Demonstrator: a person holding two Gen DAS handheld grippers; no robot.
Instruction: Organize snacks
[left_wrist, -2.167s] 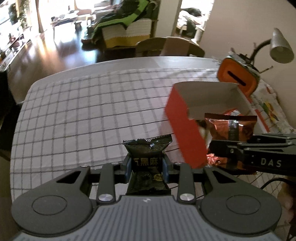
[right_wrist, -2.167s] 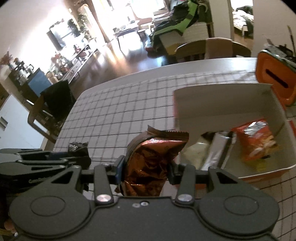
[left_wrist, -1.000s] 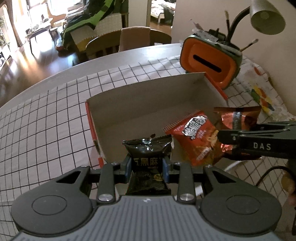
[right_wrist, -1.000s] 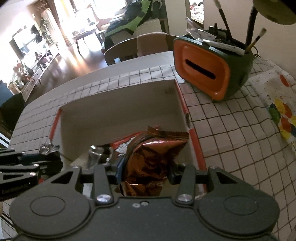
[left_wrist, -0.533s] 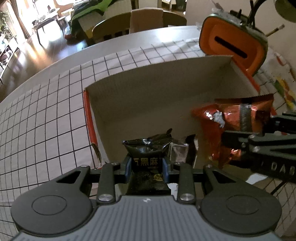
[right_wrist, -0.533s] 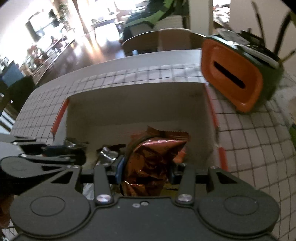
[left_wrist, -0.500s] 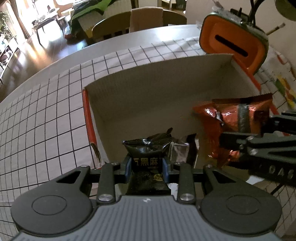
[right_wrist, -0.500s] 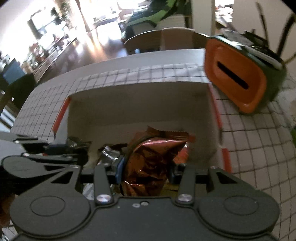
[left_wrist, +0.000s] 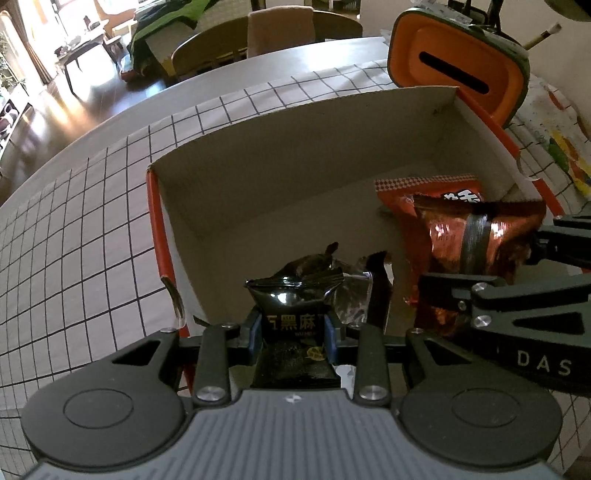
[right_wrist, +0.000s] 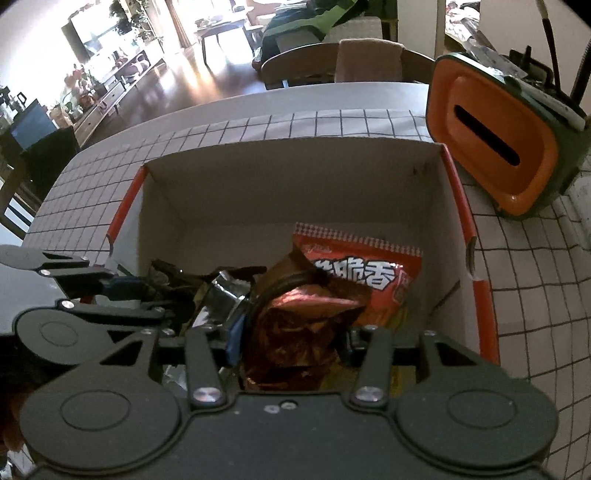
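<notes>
Two hand-held grippers above an open cardboard box (left_wrist: 280, 192) with red outer walls, standing on a worktop (left_wrist: 85, 236) covered by a white cloth with a black grid. The left hand-held gripper (left_wrist: 291, 328) is clamped on a black snack packet (left_wrist: 291, 306) with gold characters, held upright over the near left part of the box. The right hand-held gripper (right_wrist: 291, 343) has its jaws opening, with a crinkled copper-brown snack packet (right_wrist: 295, 332) between them; its right pad stands clear of the foil, and the packet sits low over the near middle of the box. Lying inside the box: a red snack packet (right_wrist: 365, 280) with white characters, toward the right wall, and a silver foil wrapper (right_wrist: 225, 291) just left of the copper-brown packet. Beyond the far right corner of the box, on the worktop, stands an orange-fronted holder (right_wrist: 495, 147) with a dark slot. A wooden chair (left_wrist: 266, 40) stands at the far edge.
</notes>
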